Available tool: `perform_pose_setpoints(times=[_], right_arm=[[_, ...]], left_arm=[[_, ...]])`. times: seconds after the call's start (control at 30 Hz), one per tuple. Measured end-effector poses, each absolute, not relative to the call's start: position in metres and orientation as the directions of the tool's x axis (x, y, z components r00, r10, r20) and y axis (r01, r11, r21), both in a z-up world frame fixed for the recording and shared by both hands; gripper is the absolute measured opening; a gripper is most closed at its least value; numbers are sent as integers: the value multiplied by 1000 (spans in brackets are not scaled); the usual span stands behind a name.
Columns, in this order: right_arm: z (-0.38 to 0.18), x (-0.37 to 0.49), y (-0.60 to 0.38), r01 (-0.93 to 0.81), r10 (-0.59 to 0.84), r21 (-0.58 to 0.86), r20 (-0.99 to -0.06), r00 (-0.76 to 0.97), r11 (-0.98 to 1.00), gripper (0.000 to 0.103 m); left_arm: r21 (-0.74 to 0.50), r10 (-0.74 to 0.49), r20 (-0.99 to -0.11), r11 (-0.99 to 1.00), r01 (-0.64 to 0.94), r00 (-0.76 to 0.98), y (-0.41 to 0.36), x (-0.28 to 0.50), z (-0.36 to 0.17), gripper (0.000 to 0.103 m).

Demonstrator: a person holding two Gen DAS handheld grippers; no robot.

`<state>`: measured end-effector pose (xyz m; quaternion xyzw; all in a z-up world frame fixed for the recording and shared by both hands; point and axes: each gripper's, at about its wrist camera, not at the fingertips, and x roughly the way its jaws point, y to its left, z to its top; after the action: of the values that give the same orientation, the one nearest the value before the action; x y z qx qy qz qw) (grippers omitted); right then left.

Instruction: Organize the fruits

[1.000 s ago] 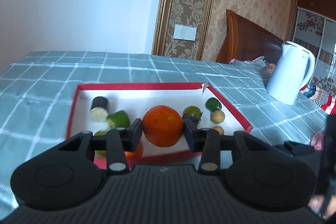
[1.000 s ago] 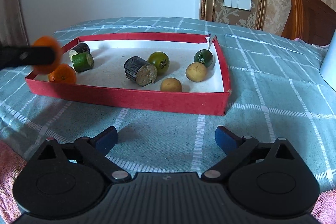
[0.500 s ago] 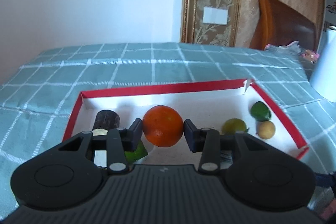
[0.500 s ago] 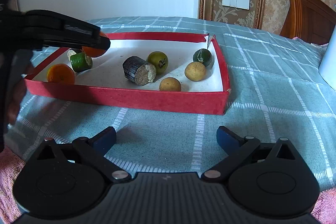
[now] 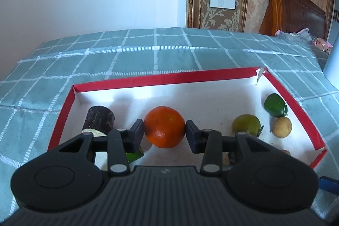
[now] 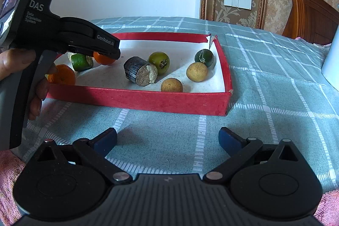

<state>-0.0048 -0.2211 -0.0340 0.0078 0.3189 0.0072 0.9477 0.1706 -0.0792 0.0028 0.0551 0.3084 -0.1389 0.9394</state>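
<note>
My left gripper is shut on an orange, held just above the white floor of the red-rimmed box, left of its middle. From the right wrist view the same gripper reaches in from the left with the orange under its tip. In the box lie a second orange, a green cut piece, a dark cut cylinder, an olive-green fruit, a dark green fruit and two tan round fruits. My right gripper is open over the cloth in front of the box.
A teal checked cloth covers the table. A white kettle stands at the right edge. A person's hand holds the left gripper's handle. A pink towel lies at the near edge. A wooden headboard stands behind.
The left gripper carried the orange from the box's near left corner in over the box and a little lower. The right gripper stayed still and open.
</note>
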Motion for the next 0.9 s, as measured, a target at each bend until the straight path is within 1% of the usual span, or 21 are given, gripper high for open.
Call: perform_pose_setpoints(times=[0.13,0.2,0.3,0.33,0.37,0.4,0.47,0.5,0.57,0.63,0.7,0.77,0.83,0.9], right_arm=[[-34,-5,-221,-9,19,20,-604,796,1000,103],[-34,-5,-221,-9,19,20,-604,796,1000,103],[-34,-5,-221,-9,19,20,-604,796,1000,103],[-34,-5,-221,-9,19,20,-604,796,1000,103],[-34,-4,-221,-9,19,20,-604,796,1000,103],[-34,-4,-221,-9,19,20,-604,796,1000,103],[-34,-4,-221,-9,19,20,-604,796,1000,103],[-34,-4,-221,-9,19,20,-604,796,1000,103],[-34,-4,-221,-9,19,20,-604,796,1000,103],[-34,-4,-221,-9,19,20,-604,796,1000,103],[-34,-4,-221,-9,19,20,-604,796,1000,103],[-34,-4,-221,-11,21,20,-604,796,1000,103],[-34,-6,-221,-16,25,20,-602,798,1000,103],[-33,-11,-221,2,8,17,-583,812,1000,103]], left_arm=[[33,-216,-598,956,293,772,-81,170,3,41],[36,-210,-594,958,286,777,-81,167,5,44],[27,-210,-574,961,275,792,-74,156,10,53],[24,-206,-565,964,266,799,-72,151,12,60],[17,-200,-553,968,251,809,-68,145,14,71],[6,-195,-539,972,235,820,-63,137,16,75],[-15,-198,-504,975,221,841,-52,120,20,78],[-19,-199,-495,975,219,846,-48,113,23,79],[-35,-198,-478,978,206,856,-38,96,26,85],[-71,-217,-470,975,208,855,-29,79,28,88],[-108,-228,-469,974,201,853,-22,62,29,94],[-143,-233,-456,972,187,859,-16,44,29,102],[-154,-236,-443,970,185,865,-13,28,29,103],[-137,-221,-443,975,178,869,-12,14,28,103]])
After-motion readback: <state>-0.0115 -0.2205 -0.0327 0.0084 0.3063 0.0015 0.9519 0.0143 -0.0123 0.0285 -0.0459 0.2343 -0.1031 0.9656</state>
